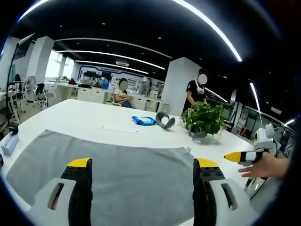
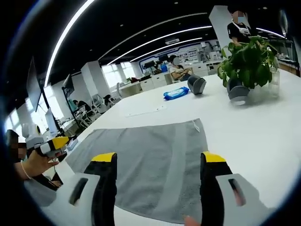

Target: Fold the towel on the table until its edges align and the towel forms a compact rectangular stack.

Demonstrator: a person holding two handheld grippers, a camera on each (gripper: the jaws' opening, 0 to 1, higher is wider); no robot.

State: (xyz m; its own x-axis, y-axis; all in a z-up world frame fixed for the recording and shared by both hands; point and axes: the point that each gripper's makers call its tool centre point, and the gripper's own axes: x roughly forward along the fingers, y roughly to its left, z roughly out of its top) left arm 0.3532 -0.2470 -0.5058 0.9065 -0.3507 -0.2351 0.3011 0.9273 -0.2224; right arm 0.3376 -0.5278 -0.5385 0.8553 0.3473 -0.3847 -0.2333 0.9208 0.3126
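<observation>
A grey towel [image 1: 117, 172] lies spread flat in one layer on the white table [image 1: 80, 115]. My left gripper [image 1: 143, 165] hovers over its near edge, open, with its yellow-tipped jaws wide apart and nothing between them. In the right gripper view the same towel [image 2: 150, 155] lies below my right gripper [image 2: 158, 160], which is also open and empty. A hand [image 1: 264, 167] holds the right gripper [image 1: 244, 156] off the towel's right end. In the right gripper view the left gripper [image 2: 54, 145] shows beyond the towel's left end.
A potted plant [image 1: 204, 117] stands behind the towel's far right corner, with a blue pack [image 1: 144, 120] and a grey round object [image 1: 164, 120] beside it. A small white item [image 1: 9, 143] lies at the table's left edge. Two people are beyond the table.
</observation>
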